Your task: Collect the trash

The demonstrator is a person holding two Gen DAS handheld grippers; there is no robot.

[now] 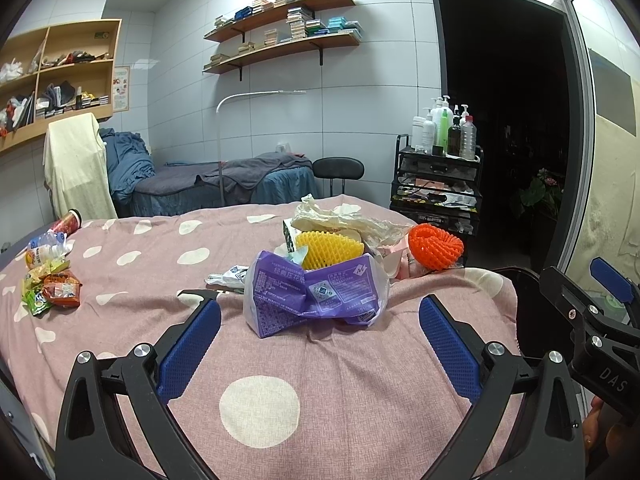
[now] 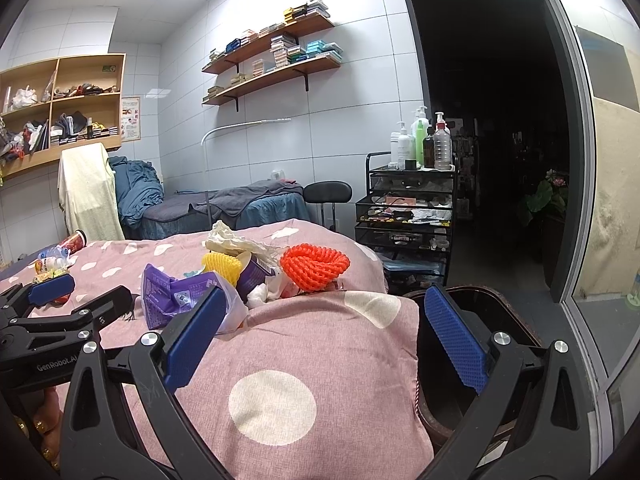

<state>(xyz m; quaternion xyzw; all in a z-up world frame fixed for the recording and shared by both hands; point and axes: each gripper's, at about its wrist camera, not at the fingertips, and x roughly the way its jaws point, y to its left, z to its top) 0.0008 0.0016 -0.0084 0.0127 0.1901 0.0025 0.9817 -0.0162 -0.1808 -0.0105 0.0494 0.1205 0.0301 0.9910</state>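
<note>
Left hand-held gripper [image 1: 320, 320]: nearest of all, its blue pads spread wide over the pink spotted bedcover [image 1: 340, 360], pinching nothing; the purple plastic wrapper [image 1: 316, 296] lies just past its tips, between the two fingers.
Far-left trash: a bottle [image 1: 44, 248], a red can [image 1: 68, 220] on its side and green and orange snack packets [image 1: 52, 292] sit together near the bed's left edge, well apart from the main heap.
Middle heap: the purple plastic wrapper in front, a yellow foam fruit net [image 1: 332, 246] behind it, crumpled cream paper [image 1: 340, 218] at the back, white tissue scraps [image 2: 260, 294] tucked in.
Orange foam fruit net [image 1: 436, 248]: at the heap's right end, near the bed's right edge.
Right hand-held gripper [image 2: 324, 332]: fingers spread, empty, hovering over the bed's near right corner.
Dark bin [image 2: 480, 320]: on the floor just beside the bed's right side, partly behind the right pad.
Background: wall shelves [image 1: 280, 28], black trolley [image 1: 436, 184] carrying bottles, dark doorway.
</note>
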